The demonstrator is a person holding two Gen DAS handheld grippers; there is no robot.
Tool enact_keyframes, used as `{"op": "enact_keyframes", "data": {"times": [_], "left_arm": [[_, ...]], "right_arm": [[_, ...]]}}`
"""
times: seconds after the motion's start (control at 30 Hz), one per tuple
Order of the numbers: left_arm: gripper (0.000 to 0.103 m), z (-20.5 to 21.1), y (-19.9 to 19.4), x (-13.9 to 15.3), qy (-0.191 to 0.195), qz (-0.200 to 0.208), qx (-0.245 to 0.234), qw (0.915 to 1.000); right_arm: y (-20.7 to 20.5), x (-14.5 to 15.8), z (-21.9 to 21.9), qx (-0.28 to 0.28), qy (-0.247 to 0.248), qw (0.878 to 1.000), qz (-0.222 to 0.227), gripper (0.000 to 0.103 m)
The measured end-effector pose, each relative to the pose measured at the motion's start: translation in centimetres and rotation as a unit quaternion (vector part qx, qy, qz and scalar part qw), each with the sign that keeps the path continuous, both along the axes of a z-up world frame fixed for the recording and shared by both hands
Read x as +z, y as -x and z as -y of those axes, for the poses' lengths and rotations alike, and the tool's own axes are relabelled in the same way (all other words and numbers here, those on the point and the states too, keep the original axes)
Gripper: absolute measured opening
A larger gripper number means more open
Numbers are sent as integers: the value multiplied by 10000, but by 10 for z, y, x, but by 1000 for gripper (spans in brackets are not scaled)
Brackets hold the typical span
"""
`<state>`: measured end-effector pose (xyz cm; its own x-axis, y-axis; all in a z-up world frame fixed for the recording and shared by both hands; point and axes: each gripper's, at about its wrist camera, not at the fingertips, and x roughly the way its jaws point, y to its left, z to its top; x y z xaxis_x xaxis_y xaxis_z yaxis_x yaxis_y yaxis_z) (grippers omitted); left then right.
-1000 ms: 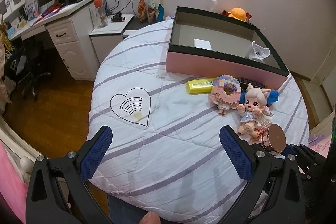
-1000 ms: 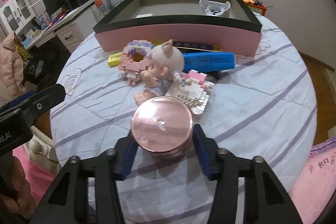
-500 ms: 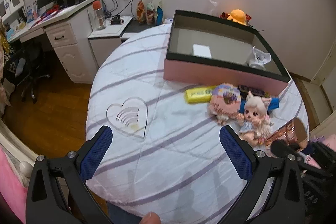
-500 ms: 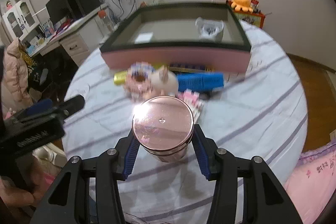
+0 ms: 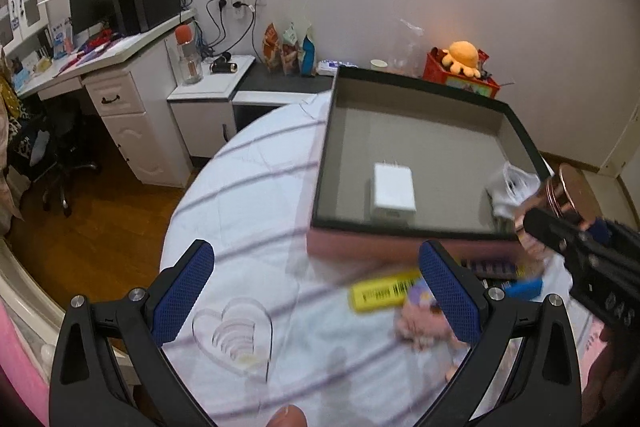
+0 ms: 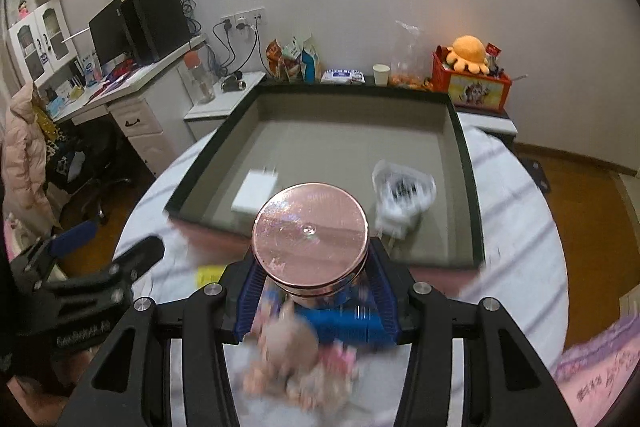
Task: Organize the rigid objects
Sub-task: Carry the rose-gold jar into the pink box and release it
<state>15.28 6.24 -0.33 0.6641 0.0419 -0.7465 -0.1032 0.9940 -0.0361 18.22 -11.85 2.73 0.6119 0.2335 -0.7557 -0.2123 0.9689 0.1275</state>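
Lifted off the bedspread, the rose-gold jar [image 6: 310, 227] hangs clamped in the right tongs [image 6: 316, 291]; left tongs [image 5: 316, 291] gape wide, empty.

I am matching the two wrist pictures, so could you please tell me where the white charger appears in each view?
Left wrist: the charger lies on the box floor, right of centre, near the front wall.
Right wrist: the charger lies in the box's front left corner, just left of the jar held in the right tongs.
Shared landmark: the orange plush behind the box.
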Motion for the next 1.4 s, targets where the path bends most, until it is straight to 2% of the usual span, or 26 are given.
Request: {"op": "enact_keyframes", "data": {"times": [0.23,0.33,0.6,0.87,0.9,0.93,1.0,1.17,1.27,1.3,1.4], "left_arm": [[103,-6,-33,-9,-19,-62,61,10000],[103,-9,-41,-15,-8,-122,87,9999],[103,-16,-56,-28,27,-259,145,9996],[103,-18,-59,-29,40,-275,149,9995],[103,-18,-59,-29,39,-280,147,9995],[103,-18,-59,-29,42,-280,147,9995],[103,-18,-58,-28,41,-268,147,9995],[103,-17,-51,-22,42,-177,152,9997],[103,-18,-43,-16,112,-80,153,9998],[103,-18,-41,-14,110,-68,173,9998],[103,-19,-32,-9,107,-2,192,9998]], "right_arm": [[-56,-17,-15,92,27,9998,-173,50],[-66,-31,-21,166,72,9994,-306,50],[-78,-59,-28,240,270,9974,-618,50],[-84,-65,-27,198,376,9954,-854,51],[-84,-64,-27,199,369,9956,-842,57],[-85,-63,-26,199,375,9956,-833,71],[-82,-59,-27,215,338,9962,-778,81],[-75,-46,-25,212,249,9975,-622,83],[-68,-36,-21,169,120,9987,-470,101],[-66,-32,-18,67,180,9991,-381,103],[-58,-20,-8,7,-82,9996,-261,103]]}}
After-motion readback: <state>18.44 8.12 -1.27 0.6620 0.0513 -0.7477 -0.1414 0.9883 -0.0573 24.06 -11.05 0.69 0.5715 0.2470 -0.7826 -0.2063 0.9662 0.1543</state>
